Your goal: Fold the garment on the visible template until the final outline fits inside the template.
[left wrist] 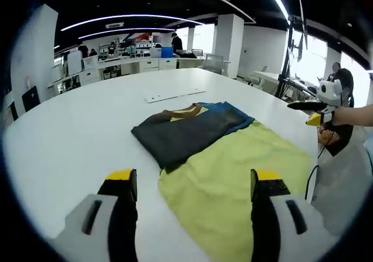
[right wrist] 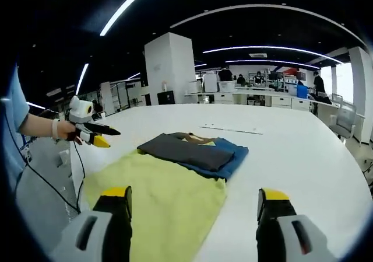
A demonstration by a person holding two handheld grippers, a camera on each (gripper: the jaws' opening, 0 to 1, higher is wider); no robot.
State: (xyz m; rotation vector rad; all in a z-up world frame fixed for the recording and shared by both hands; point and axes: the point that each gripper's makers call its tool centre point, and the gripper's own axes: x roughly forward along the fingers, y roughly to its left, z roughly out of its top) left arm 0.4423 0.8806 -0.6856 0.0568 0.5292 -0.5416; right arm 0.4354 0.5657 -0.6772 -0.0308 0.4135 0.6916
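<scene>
The garment [left wrist: 186, 131] is folded into a compact bundle, dark grey on top of blue, with a tan collar showing at its far end. It lies partly on the far end of a yellow-green template cloth [left wrist: 233, 180] and partly on the bare table. My left gripper [left wrist: 192, 177] hangs open above the template's near edge, holding nothing. In the right gripper view the same garment [right wrist: 189, 151] lies beyond the template [right wrist: 157, 198], and my right gripper [right wrist: 195, 193] is open and empty. Each gripper appears in the other's view, held off the table's side: the right gripper [left wrist: 317, 119] and the left gripper [right wrist: 99, 139].
The round white table [left wrist: 76, 122] carries a thin white strip [left wrist: 175, 95] beyond the garment. A black cable [left wrist: 317, 163] hangs from the hand at the table's right edge. Office desks, a white pillar [right wrist: 169, 69] and people stand far behind.
</scene>
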